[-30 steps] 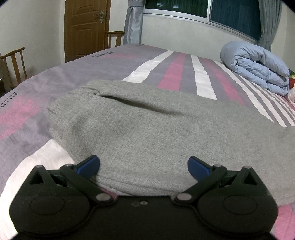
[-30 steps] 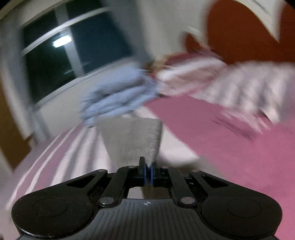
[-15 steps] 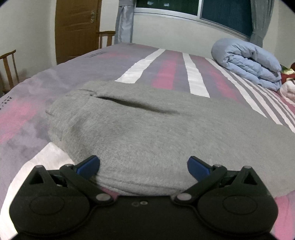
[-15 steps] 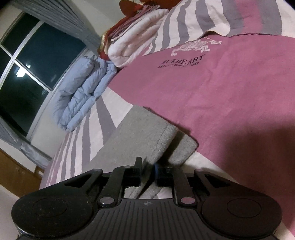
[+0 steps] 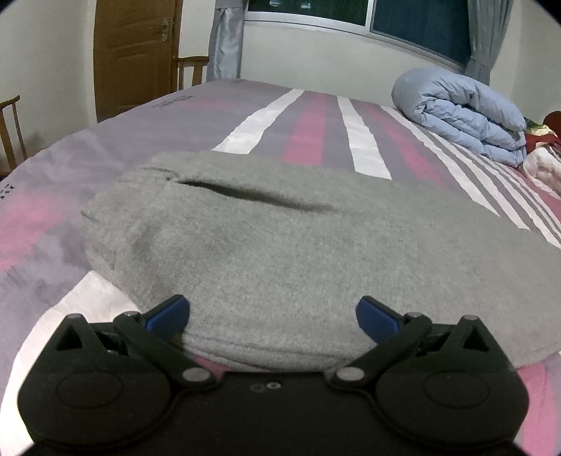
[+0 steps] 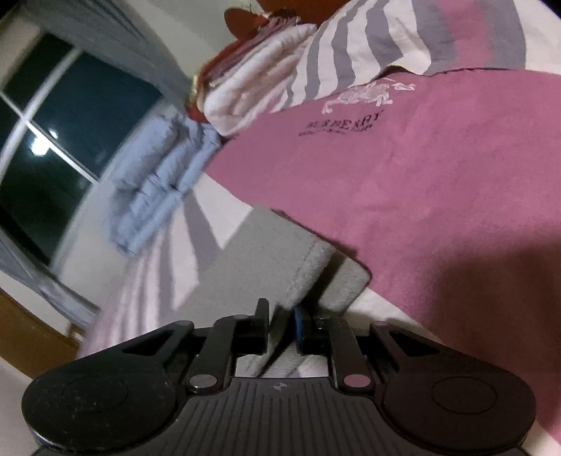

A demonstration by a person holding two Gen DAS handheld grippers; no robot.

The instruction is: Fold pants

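The gray pants (image 5: pixel 266 252) lie flat on the bed (image 5: pixel 308 129), one layer over another, with the leg ends (image 6: pixel 315 277) near the pink part of the cover. The right tool (image 6: pixel 282 324) is opening, and the hem edge sits between its jaws, slipping free. The left tool (image 5: pixel 271 314) is spread wide over the near fold and grips nothing. To do this step well, let the hem drop so both leg ends line up, then smooth the top flat. The bed has a striped cover in purple, pink and white. A rolled blue quilt (image 5: pixel 463 112) lies by the dark window (image 5: pixel 413 24). A brown door (image 5: pixel 133 52) and wooden chairs stand behind.
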